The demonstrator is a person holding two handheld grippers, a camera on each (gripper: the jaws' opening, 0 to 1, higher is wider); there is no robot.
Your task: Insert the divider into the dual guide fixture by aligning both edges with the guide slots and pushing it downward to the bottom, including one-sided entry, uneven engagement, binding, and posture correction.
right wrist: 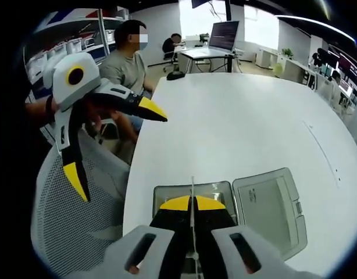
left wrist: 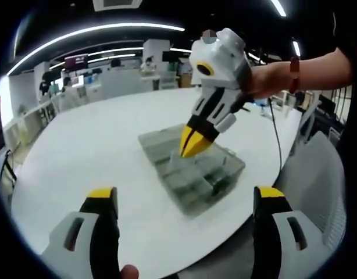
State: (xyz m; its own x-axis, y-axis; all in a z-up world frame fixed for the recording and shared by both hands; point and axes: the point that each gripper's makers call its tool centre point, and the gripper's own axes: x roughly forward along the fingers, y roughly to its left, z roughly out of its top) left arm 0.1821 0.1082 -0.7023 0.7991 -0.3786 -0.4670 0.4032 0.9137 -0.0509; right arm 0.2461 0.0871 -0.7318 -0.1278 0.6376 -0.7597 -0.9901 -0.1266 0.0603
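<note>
Clear divider [right wrist: 192, 200] pinched in closed right gripper [right wrist: 192, 203] over fixture [left wrist: 193, 168]; left gripper [left wrist: 184, 197] wide open, empty; tilt risks 1-sided binding.

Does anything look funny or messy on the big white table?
Nothing looks spilled or broken. The clear plastic compartment box lies open on the round white table, its lid flat beside it. The right gripper pinches a thin clear divider upright above it.

Left gripper [left wrist: 184, 200] jaws wide apart over white table [left wrist: 79, 145]; right gripper [left wrist: 196, 142] pinched above clear fixture [left wrist: 193, 168].
</note>
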